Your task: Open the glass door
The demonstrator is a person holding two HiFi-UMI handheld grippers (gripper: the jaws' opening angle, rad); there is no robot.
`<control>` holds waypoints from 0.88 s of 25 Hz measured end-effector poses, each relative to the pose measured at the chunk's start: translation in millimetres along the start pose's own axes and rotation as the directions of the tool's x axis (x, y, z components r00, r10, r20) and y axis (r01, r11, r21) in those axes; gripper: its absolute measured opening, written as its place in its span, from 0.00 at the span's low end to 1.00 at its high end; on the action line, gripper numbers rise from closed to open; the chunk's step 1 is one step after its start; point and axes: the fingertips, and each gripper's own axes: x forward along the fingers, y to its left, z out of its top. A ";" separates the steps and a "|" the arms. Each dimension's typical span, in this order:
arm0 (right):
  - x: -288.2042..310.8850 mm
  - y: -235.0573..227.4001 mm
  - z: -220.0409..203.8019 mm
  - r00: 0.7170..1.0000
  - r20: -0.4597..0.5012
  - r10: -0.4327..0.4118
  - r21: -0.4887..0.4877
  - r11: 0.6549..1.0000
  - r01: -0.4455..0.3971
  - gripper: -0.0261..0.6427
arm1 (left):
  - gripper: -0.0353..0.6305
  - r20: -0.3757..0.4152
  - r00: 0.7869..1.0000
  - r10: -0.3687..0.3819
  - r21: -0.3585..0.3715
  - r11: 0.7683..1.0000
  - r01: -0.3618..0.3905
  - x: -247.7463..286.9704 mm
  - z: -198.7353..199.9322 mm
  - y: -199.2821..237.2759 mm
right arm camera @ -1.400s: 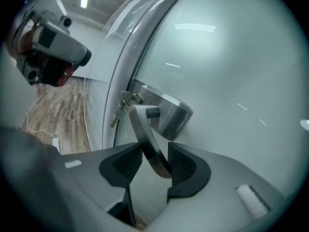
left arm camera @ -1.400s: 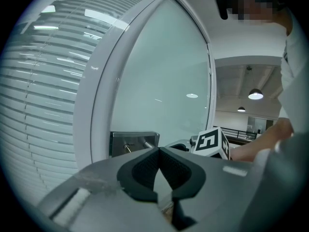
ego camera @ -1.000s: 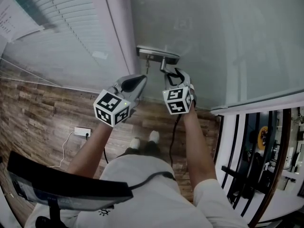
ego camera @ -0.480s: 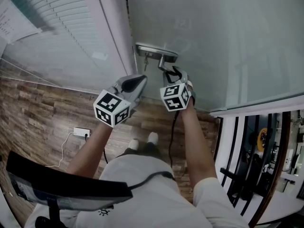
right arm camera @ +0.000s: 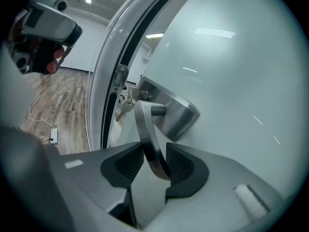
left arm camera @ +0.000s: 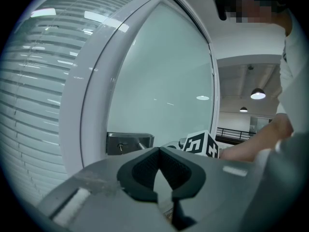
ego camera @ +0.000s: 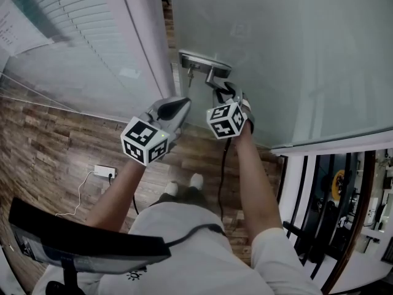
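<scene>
A frosted glass door (ego camera: pixel 276 54) carries a steel handle (ego camera: pixel 216 78) on a plate, with a key (right arm camera: pixel 123 109) hanging in the lock beside it. My right gripper (ego camera: pixel 224 97) reaches up to that handle. In the right gripper view the lever (right arm camera: pixel 149 139) runs down between the two pads of the right gripper (right arm camera: pixel 154 164), touching both, and the jaws are closing on it. A dark gap shows between the door's edge and the white frame (ego camera: pixel 147 42). My left gripper (ego camera: pixel 178 106) hangs just left of the handle, pads together, holding nothing.
A window with white blinds (ego camera: pixel 80 35) fills the wall left of the frame. A white power strip (ego camera: pixel 105 171) and its cable lie on the wood floor. Black railings (ego camera: pixel 319 201) stand at the lower right, beyond the glass panel's edge.
The door's edge has come away from the frame, and a gap with floor showing has opened. My right gripper has shifted with the handle. The left gripper has stayed put.
</scene>
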 end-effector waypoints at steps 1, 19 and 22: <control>2.2 -3.0 0.8 1.000 -0.006 -0.002 -0.016 1.000 0.001 0.26 | 0.06 0.000 1.000 0.001 0.000 1.000 -0.001 1.5 0.4 0.1; 35.0 -48.1 21.5 0.999 -0.029 -0.028 -0.268 0.963 0.020 0.25 | 0.06 0.014 0.998 0.061 -0.001 0.998 -0.061 37.7 11.9 1.2; 37.3 -51.4 26.4 1.000 -0.016 0.014 -0.262 0.965 -0.018 0.25 | 0.06 0.018 0.998 0.068 -0.003 0.998 -0.067 45.8 11.6 0.1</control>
